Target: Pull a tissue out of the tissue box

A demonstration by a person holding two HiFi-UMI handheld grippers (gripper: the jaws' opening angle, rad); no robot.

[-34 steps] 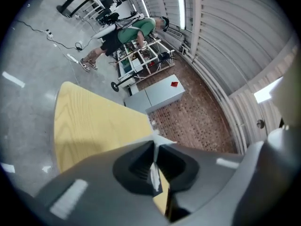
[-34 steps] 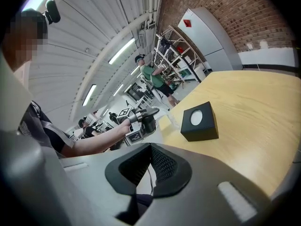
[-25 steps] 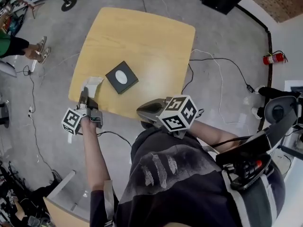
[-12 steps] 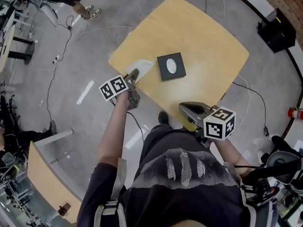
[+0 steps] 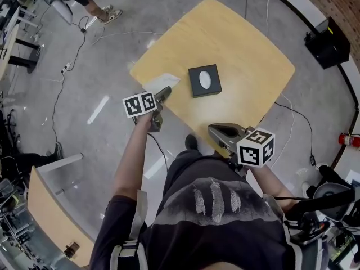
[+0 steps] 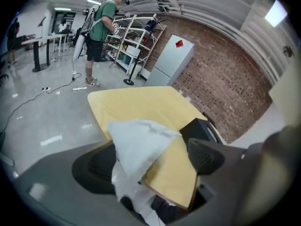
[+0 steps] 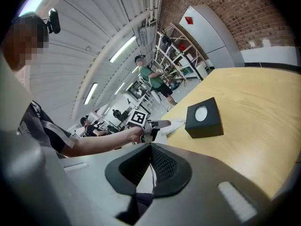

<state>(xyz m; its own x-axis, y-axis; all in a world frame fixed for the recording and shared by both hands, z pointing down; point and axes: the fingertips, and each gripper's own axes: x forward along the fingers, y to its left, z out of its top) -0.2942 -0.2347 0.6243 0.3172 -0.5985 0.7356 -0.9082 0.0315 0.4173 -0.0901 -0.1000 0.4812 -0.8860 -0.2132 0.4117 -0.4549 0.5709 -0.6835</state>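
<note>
Tissue apparently overhanging table, beside box

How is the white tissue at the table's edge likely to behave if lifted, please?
Probably floppy: the tissue drapes creased over the table edge. Likely very light, so a nudge may slide it off.

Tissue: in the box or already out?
Out: the tissue lies on the table corner, apart from the black box, between the left tool's opening jaws.

1 table, 1 tissue box, 1 loose tissue. 2 grippers: the left gripper, jaws opening with that tissue between them, and the right gripper, jaws together. 1 fire extinguisher on the floor.
</note>
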